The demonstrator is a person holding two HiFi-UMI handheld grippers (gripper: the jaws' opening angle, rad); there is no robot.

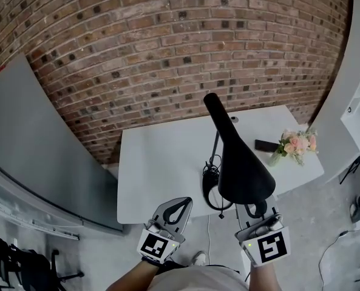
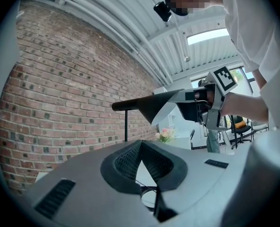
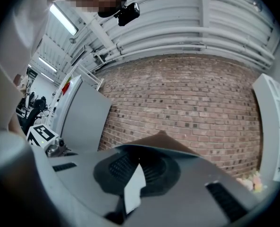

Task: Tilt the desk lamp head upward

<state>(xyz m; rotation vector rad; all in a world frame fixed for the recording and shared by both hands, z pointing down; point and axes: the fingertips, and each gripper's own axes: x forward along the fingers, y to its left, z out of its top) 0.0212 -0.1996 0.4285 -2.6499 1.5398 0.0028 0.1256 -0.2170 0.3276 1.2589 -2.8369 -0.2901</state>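
Note:
A black desk lamp stands on the white table [image 1: 161,162], with its wide cone head [image 1: 240,162] reaching toward me over the front edge. Its thin stem [image 1: 215,147] rises from a round base [image 1: 213,197]. My right gripper [image 1: 260,214] is at the near rim of the head, shut on that thin rim. In the right gripper view the lamp head [image 3: 163,141] lies across the tips of the right gripper [image 3: 140,160]. From the left gripper view the lamp head [image 2: 149,105] looks about level. My left gripper [image 1: 181,204] hangs shut and empty, left of the lamp.
A small bunch of pink flowers [image 1: 296,144] and a flat black object [image 1: 266,145] lie at the table's right end. A black cord [image 1: 211,174] loops by the base. A grey panel [image 1: 34,144] leans at the left, with a brick wall [image 1: 167,53] behind.

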